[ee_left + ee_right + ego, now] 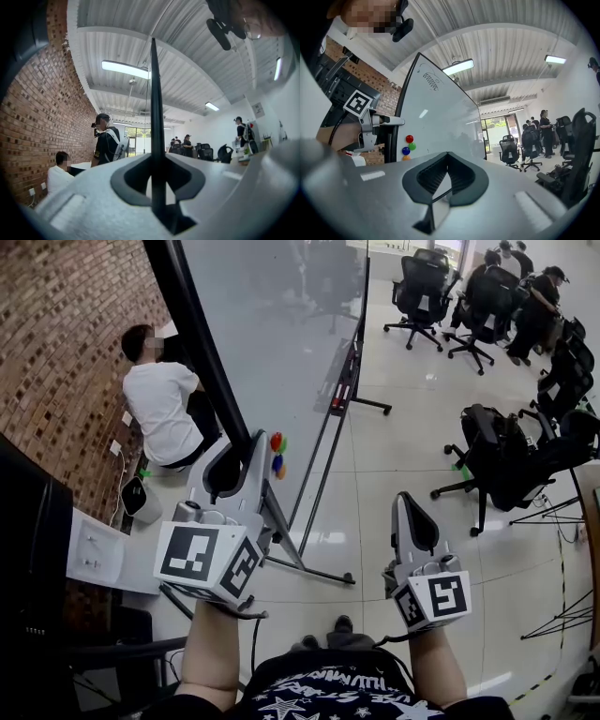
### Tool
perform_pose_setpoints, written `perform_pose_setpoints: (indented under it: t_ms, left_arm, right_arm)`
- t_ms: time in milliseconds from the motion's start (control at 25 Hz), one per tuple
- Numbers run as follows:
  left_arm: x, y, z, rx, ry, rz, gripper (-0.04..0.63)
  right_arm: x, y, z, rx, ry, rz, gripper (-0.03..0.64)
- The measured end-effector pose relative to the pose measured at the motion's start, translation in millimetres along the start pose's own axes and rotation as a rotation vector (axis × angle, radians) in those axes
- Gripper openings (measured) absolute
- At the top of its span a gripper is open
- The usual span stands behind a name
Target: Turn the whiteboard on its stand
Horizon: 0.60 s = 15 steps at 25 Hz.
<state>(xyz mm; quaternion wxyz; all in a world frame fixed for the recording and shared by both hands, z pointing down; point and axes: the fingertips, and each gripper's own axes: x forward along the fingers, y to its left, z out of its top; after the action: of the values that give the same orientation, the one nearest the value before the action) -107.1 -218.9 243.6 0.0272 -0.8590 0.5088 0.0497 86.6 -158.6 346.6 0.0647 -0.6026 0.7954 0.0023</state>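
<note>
The whiteboard [272, 343] stands on a wheeled stand [323, 568], its black frame edge running up the middle of the left gripper view [154, 93]. My left gripper [239, 460] is shut on that black edge, which sits between its jaws [157, 161]. Red, green, blue and orange magnets [277, 454] stick to the board just right of the grip. My right gripper [412, 512] hangs free to the right of the board, its tips [447, 157] touching, with nothing in them. The right gripper view shows the board's white face [436, 117] and the left gripper [389, 121] at its edge.
A person in a white shirt [164, 409] sits by the brick wall [56, 362] behind the board. Black office chairs [506, 460] stand to the right, more chairs and people [525, 296] at the back. A white cabinet [94, 549] is at my left.
</note>
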Motion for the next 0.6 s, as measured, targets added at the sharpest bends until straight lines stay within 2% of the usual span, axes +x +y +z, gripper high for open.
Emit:
perform_pose_setpoints:
  t_ms: [600]
  left_arm:
    - [-24.8,-8.0,-0.1,-0.004,0.017,-0.007,0.072]
  right_arm:
    - [-21.5,22.7,3.4,-0.03,0.0,-0.01,0.008]
